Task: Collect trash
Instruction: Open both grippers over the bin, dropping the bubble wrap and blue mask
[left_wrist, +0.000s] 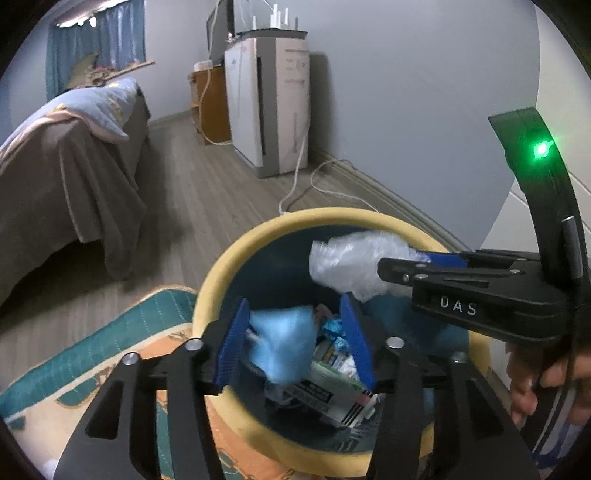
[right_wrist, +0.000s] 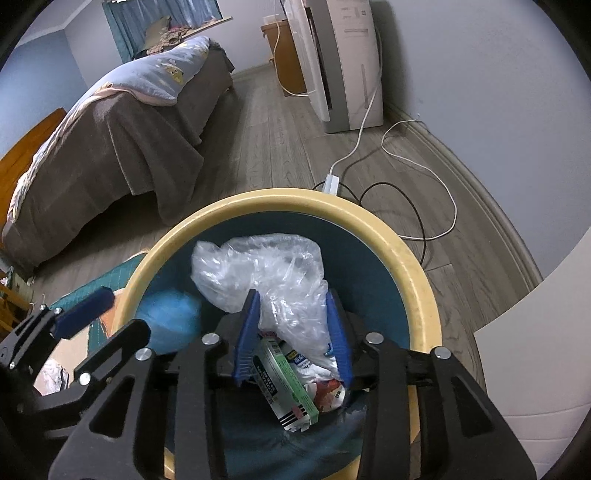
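A round bin with a yellow rim (left_wrist: 236, 254) (right_wrist: 417, 266) and a dark blue inside stands on the floor and holds cartons and wrappers. My left gripper (left_wrist: 295, 339) hangs over it with its jaws apart; a blurred light blue wad (left_wrist: 284, 343) sits between them, seemingly loose. My right gripper (right_wrist: 293, 332) is over the bin with a crumpled clear plastic bag (right_wrist: 269, 273) (left_wrist: 351, 258) between its blue fingers. A green-and-white carton (right_wrist: 291, 384) (left_wrist: 332, 395) lies inside the bin.
A bed with a brown cover (left_wrist: 62, 177) (right_wrist: 110, 147) stands to the left. A white appliance (left_wrist: 266, 103) (right_wrist: 343, 62) stands by the far wall, with white and black cables (right_wrist: 406, 166) on the wooden floor. A teal and orange rug (left_wrist: 110, 354) lies beside the bin.
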